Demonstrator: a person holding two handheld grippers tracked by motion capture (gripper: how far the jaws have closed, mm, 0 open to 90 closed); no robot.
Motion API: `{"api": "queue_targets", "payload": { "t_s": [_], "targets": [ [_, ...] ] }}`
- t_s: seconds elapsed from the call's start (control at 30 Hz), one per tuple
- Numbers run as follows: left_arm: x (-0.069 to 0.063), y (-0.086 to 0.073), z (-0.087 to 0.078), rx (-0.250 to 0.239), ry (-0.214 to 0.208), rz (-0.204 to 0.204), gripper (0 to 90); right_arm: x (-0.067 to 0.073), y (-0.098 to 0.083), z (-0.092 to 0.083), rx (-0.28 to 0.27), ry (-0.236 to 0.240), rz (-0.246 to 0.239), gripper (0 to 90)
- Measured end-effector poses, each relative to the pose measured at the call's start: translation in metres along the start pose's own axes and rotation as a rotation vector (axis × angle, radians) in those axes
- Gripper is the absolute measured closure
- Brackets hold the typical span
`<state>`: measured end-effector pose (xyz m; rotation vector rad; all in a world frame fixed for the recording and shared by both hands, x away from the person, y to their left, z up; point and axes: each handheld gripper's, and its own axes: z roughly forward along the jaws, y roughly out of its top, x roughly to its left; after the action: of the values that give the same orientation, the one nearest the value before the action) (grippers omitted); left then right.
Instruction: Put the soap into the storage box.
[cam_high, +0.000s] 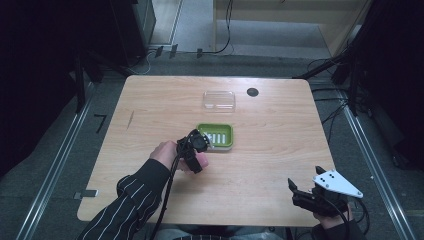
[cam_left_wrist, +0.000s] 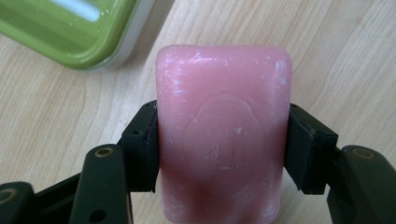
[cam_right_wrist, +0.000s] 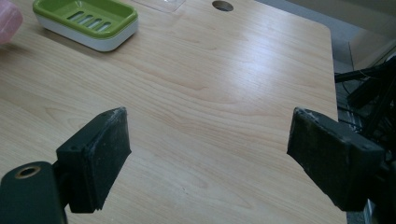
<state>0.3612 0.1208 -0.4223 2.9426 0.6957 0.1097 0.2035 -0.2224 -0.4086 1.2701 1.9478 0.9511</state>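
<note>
1. Pink soap bar (cam_left_wrist: 223, 135) is clamped between the left gripper (cam_high: 196, 145) jaws, pads pressing its two long sides. It sits over bare wood just beside the green soap dish (cam_high: 216, 136), near the dish's left end.
2. Step in hand, as I read it: carry the soap into the dish. The ribbed, slotted floor of the dish looks vacant in the right gripper view.
3. To do it well: I keep the clamp steady, since soap is likely slick and could squirt out if I squeeze harder. Lift enough to clear the dish rim, centre the bar over the slots, line its long axis with the dish's, lower flat, then open.
4. Right gripper (cam_high: 306, 196) has its jaws wide apart, nothing between them, parked near the table's front right corner, well apart from the work.
5. Room: open wood all round the dish. Clear lid (cam_high: 219, 100) lies beyond it, apart, so there's no snag on the way in.
6. Edges: table (cam_high: 280, 150) front edge is close behind my left forearm; the cable trails off that way, so I watch for drag.
</note>
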Motion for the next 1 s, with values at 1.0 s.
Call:
{"api": "queue_targets", "payload": {
  "t_s": [1.0],
  "targets": [
    [0.020,0.021,-0.011,-0.025,0.015,0.117,38.6,0.000,0.000,0.000,0.004,0.002,-0.002,13.5]
  ]
}}
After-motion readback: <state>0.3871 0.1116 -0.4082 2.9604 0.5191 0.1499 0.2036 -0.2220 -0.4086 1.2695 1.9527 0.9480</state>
